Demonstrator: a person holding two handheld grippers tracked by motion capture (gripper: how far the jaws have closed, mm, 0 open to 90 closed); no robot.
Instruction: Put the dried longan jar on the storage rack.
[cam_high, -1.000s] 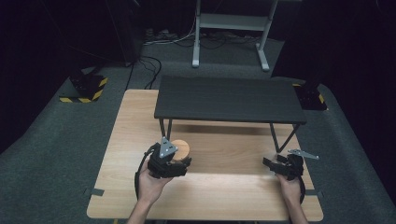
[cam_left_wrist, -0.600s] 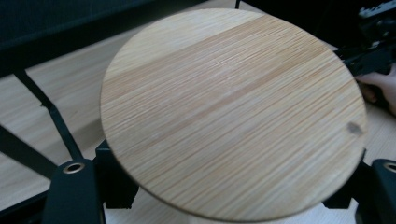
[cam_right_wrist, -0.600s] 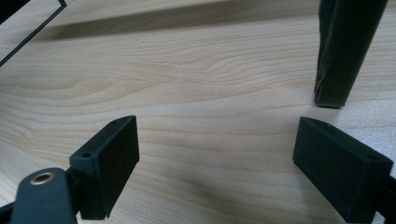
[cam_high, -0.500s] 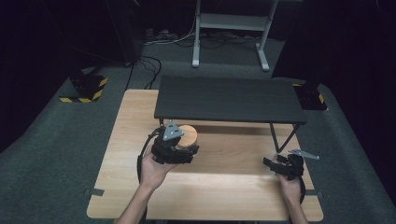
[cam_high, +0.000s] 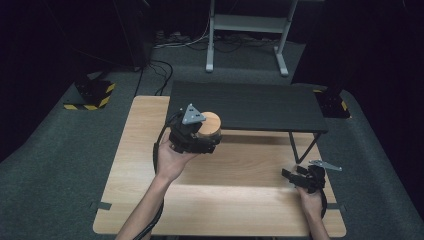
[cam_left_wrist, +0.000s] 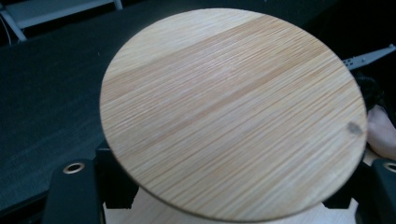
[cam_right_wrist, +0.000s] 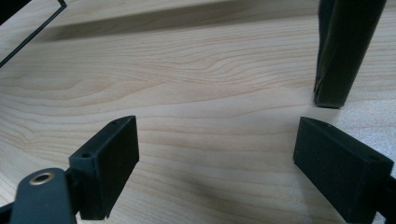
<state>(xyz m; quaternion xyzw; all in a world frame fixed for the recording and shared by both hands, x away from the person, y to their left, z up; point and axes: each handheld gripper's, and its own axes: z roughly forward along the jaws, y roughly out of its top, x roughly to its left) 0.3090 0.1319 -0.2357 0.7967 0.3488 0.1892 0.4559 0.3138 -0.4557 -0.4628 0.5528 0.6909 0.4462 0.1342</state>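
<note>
Nearest the person, at the front right of the wooden table (cam_high: 150, 130), the right gripper (cam_high: 292, 176) rests low on the tabletop in the person's right hand (cam_high: 309, 199), its jaws spread wide apart with nothing between them; in the right gripper view bare wood grain lies between the two black fingers (cam_right_wrist: 109, 165), and one dark leg (cam_right_wrist: 343, 51) of the black shelf stands on the table just beyond them. Farther in and to the left, the left gripper (cam_high: 206, 142) is held up in the person's left hand (cam_high: 169, 159), clear of the tabletop, its jaws clamped on a round wooden disc (cam_high: 210, 126) (a flat piece with straight bamboo-like grain, as the left gripper view shows (cam_left_wrist: 233, 112)). The disc sits at the front left edge of the black shelf (cam_high: 250, 105), about level with its top. Beyond the table lie grey carpet, cables and a metal stand (cam_high: 245, 22).
</note>
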